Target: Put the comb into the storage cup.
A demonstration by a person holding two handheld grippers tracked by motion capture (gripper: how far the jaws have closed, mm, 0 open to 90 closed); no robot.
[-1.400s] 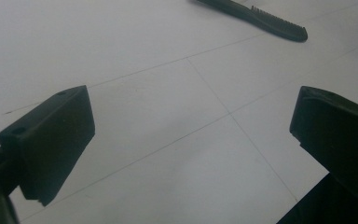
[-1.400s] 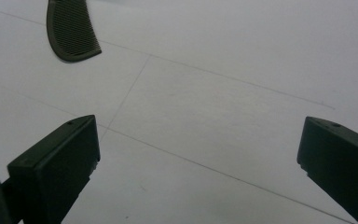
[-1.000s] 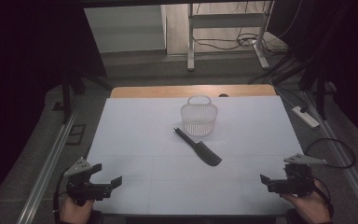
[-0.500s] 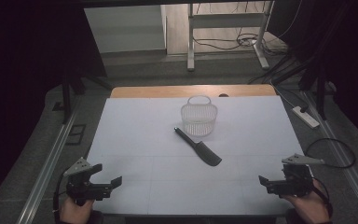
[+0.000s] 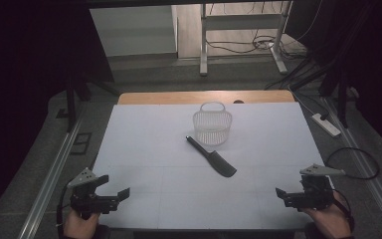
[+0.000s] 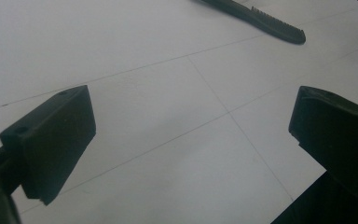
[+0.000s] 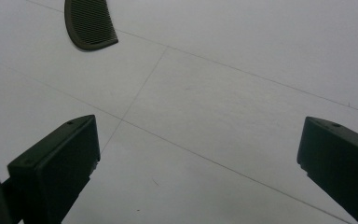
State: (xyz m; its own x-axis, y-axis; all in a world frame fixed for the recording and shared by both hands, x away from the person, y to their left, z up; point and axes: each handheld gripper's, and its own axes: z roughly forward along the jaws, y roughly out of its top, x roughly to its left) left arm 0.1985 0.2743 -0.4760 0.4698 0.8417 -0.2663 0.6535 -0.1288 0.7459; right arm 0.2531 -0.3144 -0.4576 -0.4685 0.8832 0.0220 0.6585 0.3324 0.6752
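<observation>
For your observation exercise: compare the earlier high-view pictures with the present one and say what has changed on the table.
Nothing visibly changed. The left gripper and right gripper sit at the near corners as before, jaws open and holding nothing. The black comb and the clear basket lie mid-table where they were.

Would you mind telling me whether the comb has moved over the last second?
No. The comb lies where it did, its handle end just left of the basket.

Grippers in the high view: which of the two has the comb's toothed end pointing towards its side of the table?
The right gripper. The comb lies diagonally, handle toward the basket, toothed end toward the right; the left gripper is opposite.
</observation>
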